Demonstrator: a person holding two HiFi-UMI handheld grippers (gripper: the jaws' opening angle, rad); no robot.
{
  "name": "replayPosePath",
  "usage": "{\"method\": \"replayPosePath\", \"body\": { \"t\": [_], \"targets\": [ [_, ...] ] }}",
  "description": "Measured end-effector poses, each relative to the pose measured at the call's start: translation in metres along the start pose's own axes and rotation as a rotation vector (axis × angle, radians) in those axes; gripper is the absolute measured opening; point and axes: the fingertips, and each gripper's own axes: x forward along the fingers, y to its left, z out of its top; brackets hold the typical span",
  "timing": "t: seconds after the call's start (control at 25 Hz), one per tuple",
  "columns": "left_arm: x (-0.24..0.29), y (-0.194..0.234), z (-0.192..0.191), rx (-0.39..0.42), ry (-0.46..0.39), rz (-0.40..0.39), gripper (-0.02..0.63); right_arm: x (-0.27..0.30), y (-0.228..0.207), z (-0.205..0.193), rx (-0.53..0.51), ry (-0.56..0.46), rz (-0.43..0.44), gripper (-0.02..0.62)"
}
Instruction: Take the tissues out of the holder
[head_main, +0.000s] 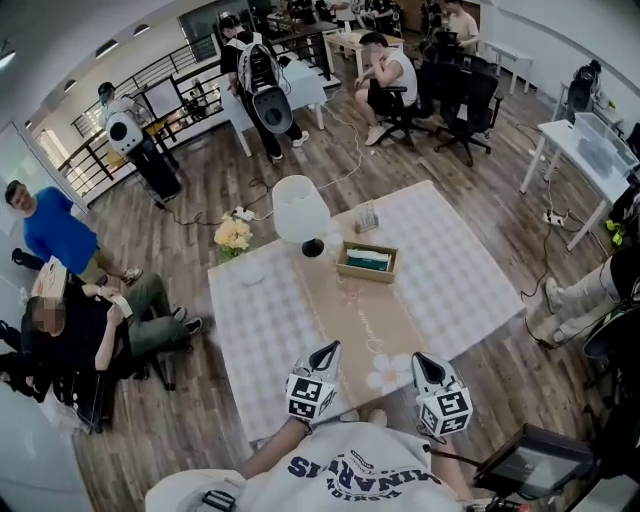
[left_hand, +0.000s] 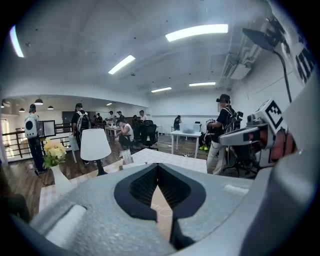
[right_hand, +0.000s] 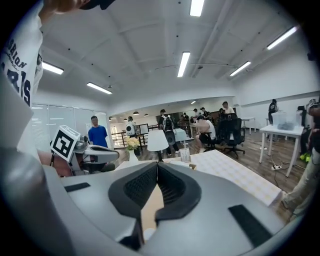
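Observation:
A wooden tissue holder (head_main: 367, 262) with a greenish tissue pack inside stands on the beige runner near the middle of the table (head_main: 460, 270). Both grippers hover over the table's near edge, well short of the holder. My left gripper (head_main: 330, 347) is shut, its jaws meeting at the tips with nothing between them (left_hand: 158, 167). My right gripper (head_main: 420, 360) is also shut and empty (right_hand: 157, 166). In the right gripper view only a corner of the holder (right_hand: 192, 166) peeks over the jaws. It is hidden in the left gripper view.
A white lamp (head_main: 300, 210) stands just behind and left of the holder, with a vase of yellow flowers (head_main: 233, 235) further left. A small clear stand (head_main: 367, 217) sits behind the holder. People sit and stand around the room; one sits close to the table's left side.

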Motion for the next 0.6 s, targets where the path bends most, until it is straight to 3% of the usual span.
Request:
{"method": "replayPosePath", "body": {
  "t": [0.36, 0.6],
  "targets": [
    [0.108, 0.024, -0.021, 0.217, 0.185, -0.07, 0.005, -0.024, -0.045, -0.003, 0.042, 0.009, -0.145, 0.008],
    [0.185, 0.044, -0.033, 0.358, 0.254, -0.083, 0.005, -0.036, -0.054, -0.012, 0.064, 0.021, -0.207, 0.008]
  ]
}}
